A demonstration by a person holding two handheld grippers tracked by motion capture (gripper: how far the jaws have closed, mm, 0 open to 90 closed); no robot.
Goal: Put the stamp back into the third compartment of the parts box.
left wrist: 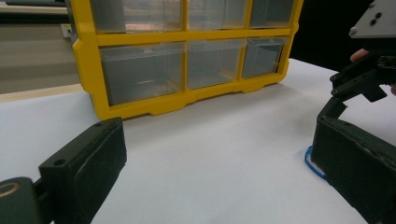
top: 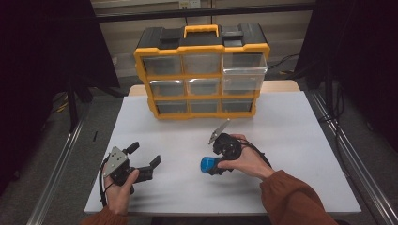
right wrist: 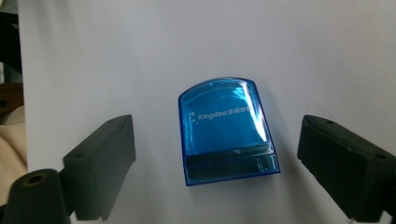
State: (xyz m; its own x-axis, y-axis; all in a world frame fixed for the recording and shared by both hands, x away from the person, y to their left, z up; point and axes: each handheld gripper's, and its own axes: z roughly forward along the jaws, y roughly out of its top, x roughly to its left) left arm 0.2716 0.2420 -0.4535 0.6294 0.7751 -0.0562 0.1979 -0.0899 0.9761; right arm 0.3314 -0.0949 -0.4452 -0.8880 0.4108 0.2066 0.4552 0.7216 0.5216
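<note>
While the right gripper [right wrist: 217, 154] hovers over the blue box [right wrist: 227, 130], jaws spread to either side as if lining up a grasp, the box lies near the table's [top: 291, 140] front edge, and the left gripper [top: 143, 159] rests open, empty.

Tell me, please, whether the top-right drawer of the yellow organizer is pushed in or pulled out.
Pulled out: the top-right drawer juts forward past the yellow organizer frame, unlike the drawers beside it, which sit flush.
</note>
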